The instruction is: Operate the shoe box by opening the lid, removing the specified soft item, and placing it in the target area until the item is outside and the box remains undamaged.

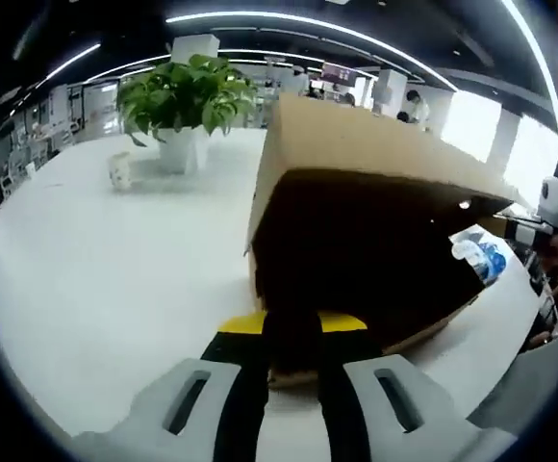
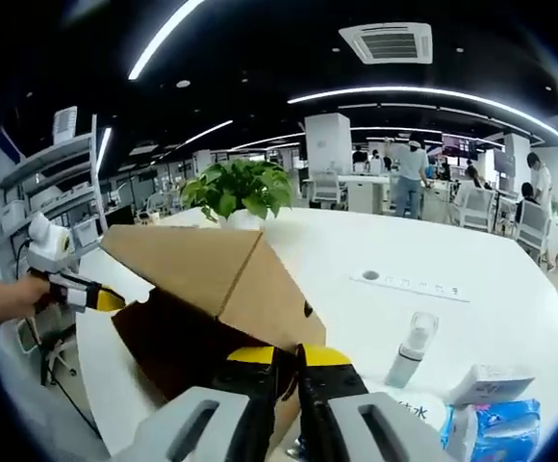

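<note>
Both claws (image 1: 293, 371) (image 2: 293, 385) grip box (image 1: 356, 241) lid, tilted up.

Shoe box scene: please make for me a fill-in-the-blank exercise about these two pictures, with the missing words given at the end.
1. The shoe box is made of brown ____.
2. Behind the box, a green ____ stands in a white pot on the white table.
3. In the right gripper view, the right gripper has its jaws closed on the box's ____.
4. In the right gripper view, a white ____ bottle stands upright on the table, to the right of the box.

Missing words: cardboard; plant; edge; spray
</note>
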The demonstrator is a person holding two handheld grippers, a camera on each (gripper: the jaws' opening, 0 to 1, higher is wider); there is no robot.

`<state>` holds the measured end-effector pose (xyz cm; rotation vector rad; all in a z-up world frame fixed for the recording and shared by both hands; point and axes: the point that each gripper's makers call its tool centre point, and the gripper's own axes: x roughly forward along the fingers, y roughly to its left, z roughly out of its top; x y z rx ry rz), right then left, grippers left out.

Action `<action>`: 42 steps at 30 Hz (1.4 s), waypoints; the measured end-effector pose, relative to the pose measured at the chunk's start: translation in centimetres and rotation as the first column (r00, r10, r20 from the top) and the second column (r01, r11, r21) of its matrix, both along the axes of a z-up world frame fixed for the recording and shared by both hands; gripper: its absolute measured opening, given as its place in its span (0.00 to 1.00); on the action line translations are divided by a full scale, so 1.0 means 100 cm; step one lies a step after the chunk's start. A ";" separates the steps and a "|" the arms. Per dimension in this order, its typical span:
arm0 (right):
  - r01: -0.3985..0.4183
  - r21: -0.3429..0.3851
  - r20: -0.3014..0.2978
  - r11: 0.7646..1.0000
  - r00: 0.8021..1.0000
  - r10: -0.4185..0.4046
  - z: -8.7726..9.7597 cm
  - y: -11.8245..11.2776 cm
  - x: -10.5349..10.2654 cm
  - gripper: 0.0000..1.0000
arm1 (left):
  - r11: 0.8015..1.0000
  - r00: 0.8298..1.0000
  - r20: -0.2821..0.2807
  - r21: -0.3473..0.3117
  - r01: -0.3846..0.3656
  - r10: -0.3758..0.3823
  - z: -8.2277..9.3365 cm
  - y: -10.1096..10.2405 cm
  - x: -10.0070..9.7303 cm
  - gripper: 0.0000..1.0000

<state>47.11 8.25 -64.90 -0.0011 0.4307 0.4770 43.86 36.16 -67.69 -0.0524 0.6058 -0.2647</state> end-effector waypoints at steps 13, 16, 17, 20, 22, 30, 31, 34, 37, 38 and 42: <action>-0.025 -0.038 0.002 0.999 1.000 0.025 -0.013 -0.001 -0.010 0.03 | 0.998 0.996 0.067 -0.007 0.058 -0.057 0.012 -0.010 0.001 0.23; -0.029 -0.032 -0.003 0.999 1.000 0.029 -0.016 -0.001 -0.014 0.03 | 0.995 0.993 0.072 0.016 0.094 -0.095 0.011 -0.016 0.000 0.24; -0.040 -0.042 0.002 0.998 0.999 0.040 -0.017 0.000 -0.015 0.03 | 0.994 0.990 0.080 0.016 0.112 -0.113 0.012 -0.019 -0.001 0.24; -0.042 -0.038 -0.001 0.998 0.999 0.042 -0.021 0.000 -0.019 0.02 | 0.990 0.986 0.082 -0.001 0.144 -0.143 0.012 -0.025 -0.004 0.24; -0.042 -0.034 -0.006 0.999 0.999 0.042 -0.023 -0.001 -0.020 0.02 | 0.989 0.987 0.069 0.001 0.145 -0.145 0.009 -0.025 -0.005 0.24; -0.044 0.003 -0.006 0.999 0.999 0.044 -0.027 -0.002 -0.028 0.02 | 0.987 0.986 0.057 0.012 0.158 -0.159 0.006 -0.026 -0.007 0.26; -0.045 0.007 -0.005 0.999 0.999 0.045 -0.027 -0.002 -0.028 0.02 | 0.987 0.985 0.055 0.013 0.162 -0.162 0.005 -0.026 -0.008 0.26; -0.055 0.021 -0.008 0.998 0.998 0.055 -0.029 0.000 -0.030 0.02 | 0.985 0.984 0.047 0.024 0.169 -0.170 0.003 -0.025 -0.010 0.26; -0.063 0.031 -0.017 0.998 0.998 0.064 -0.031 0.002 -0.034 0.02 | 0.986 0.986 0.040 0.030 0.163 -0.164 -0.001 -0.022 -0.012 0.27; -0.066 0.031 -0.016 0.997 0.998 0.067 -0.031 0.003 -0.035 0.02 | 0.987 0.986 0.039 0.028 0.160 -0.161 -0.002 -0.021 -0.013 0.27; -0.068 0.048 -0.021 0.997 0.997 0.069 -0.031 0.004 -0.037 0.02 | 0.990 0.989 0.043 0.025 0.140 -0.141 -0.002 -0.013 -0.014 0.28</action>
